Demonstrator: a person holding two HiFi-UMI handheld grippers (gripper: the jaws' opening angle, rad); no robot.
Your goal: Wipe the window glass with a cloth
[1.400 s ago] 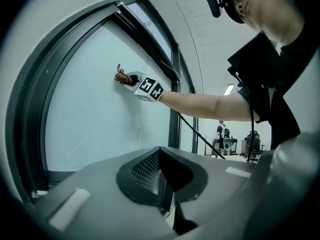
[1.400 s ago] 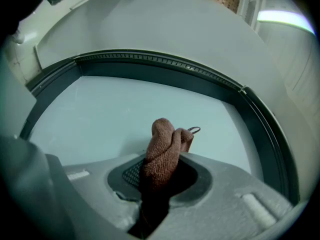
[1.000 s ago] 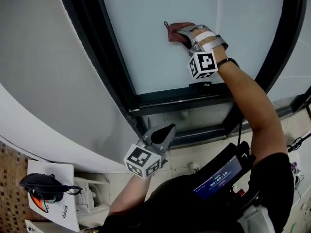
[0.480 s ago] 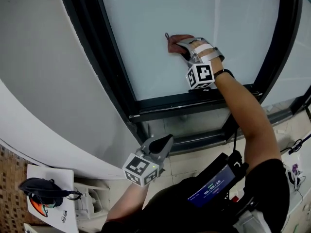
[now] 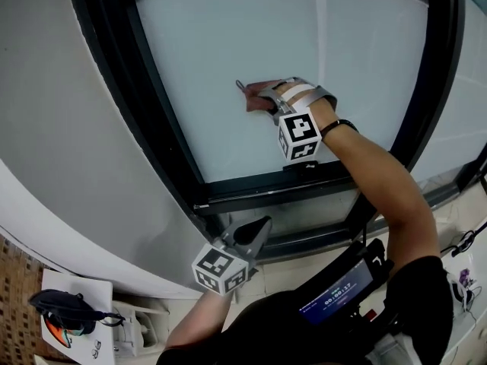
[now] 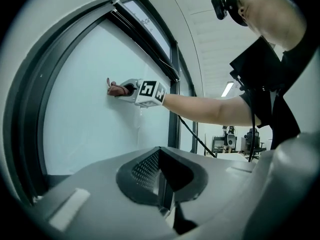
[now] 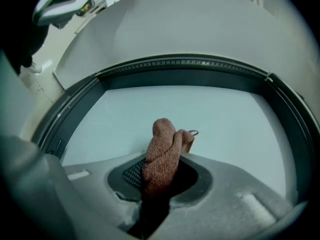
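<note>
**Hand-held gripper pins the cloth against the pane**

The right hand-held gripper (image 5: 264, 97) sits just above the middle of the head view. Its 2 jaws are clamped on a reddish-brown cloth (image 5: 256, 99), and its marker cube (image 5: 298, 137) faces the camera. In the right gripper view the cloth (image 7: 162, 156) rises as a bunched fold from between the jaws of that hand-held gripper (image 7: 160, 181). A small loop (image 7: 193, 133) sticks out at the fold's upper right. The cloth's far end lies against the pale window glass (image 5: 228, 44), in the lower middle part of the pane and well clear of the dark window frame (image 5: 156, 128). The person's bare arm runs from the lower right of the frame up to this hand-held gripper, with a dark wristband (image 5: 335, 126) on the wrist.

The left hand-held gripper (image 5: 257, 229) is at the lower centre of the head view, below the frame's bottom rail and off the glass. Its own view shows the jaws (image 6: 161, 184) drawn together with nothing between them. That view also takes in the cloth (image 6: 115, 89) on the pane at upper left. A grey curved wall (image 5: 68, 128) fills the left of the head view.
</note>
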